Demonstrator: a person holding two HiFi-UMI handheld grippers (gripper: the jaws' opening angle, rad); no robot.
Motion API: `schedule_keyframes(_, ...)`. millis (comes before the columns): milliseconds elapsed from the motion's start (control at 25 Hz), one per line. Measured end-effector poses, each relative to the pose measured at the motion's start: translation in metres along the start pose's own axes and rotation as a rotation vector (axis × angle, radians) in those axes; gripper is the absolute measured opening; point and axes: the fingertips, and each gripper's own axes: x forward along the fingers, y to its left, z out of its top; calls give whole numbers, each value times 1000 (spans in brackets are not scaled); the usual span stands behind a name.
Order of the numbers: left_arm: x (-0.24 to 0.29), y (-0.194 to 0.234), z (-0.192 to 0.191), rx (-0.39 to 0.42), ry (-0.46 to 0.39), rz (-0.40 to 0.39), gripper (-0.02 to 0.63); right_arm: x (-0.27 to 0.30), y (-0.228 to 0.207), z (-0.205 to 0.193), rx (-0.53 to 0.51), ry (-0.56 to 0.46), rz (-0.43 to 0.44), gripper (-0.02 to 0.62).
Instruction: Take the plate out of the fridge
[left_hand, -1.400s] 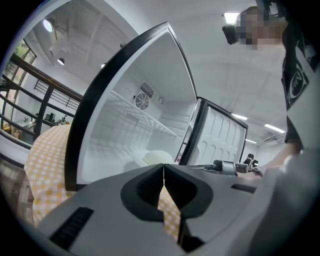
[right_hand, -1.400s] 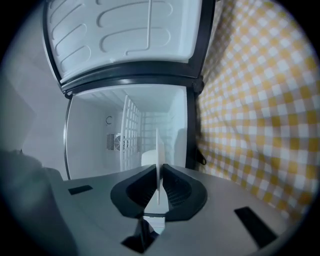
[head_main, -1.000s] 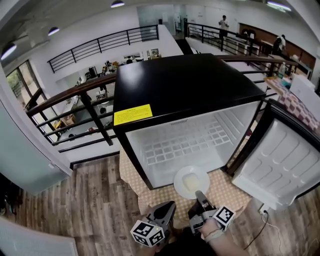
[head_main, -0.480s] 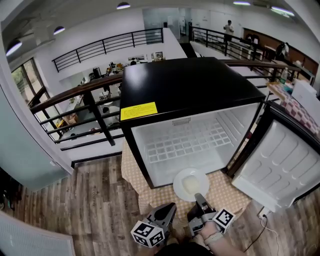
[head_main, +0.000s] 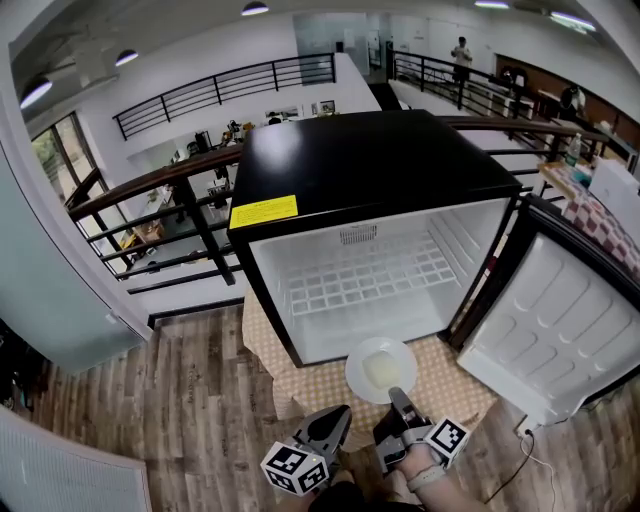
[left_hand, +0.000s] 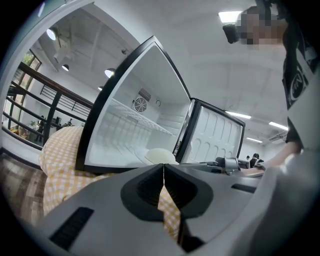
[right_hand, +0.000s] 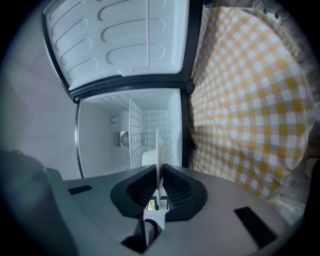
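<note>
A white plate with a pale lump of food on it hangs at the front edge of the open black fridge, over the checked cloth. My right gripper is shut on the plate's near rim. In the right gripper view the plate stands edge-on between the pads, and the right gripper points into the white fridge interior. My left gripper sits just left of the right one, shut and holding nothing. In the left gripper view the left gripper has its jaws together, with the plate beyond them.
The fridge door stands open to the right. A yellow-checked cloth covers the surface under the fridge. A dark railing runs behind the fridge, above a lower floor. Wood flooring lies to the left, and a cable trails at the right.
The head view has shifted slightly. The plate stays in the right gripper at the fridge's front edge, and the left gripper has edged a little sideways.
</note>
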Motion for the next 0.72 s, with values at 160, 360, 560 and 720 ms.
schedule_keyframes(160,-2,-18,-8,-14,0,12,9,-19,-1,5,0,12,-16,49)
schedule_keyframes(360,-3,-39,-15,-21,-8,23,9,-40,1,12,1,25,-26,49)
schedule_keyframes(560,-7,-53,-20,-22,-14,44,9,-56,4,15,6,40,-18,49)
schedule_keyframes(720,-10,-62,-22,-18,-23,57,9,-66,6,14,11,58,-14,49)
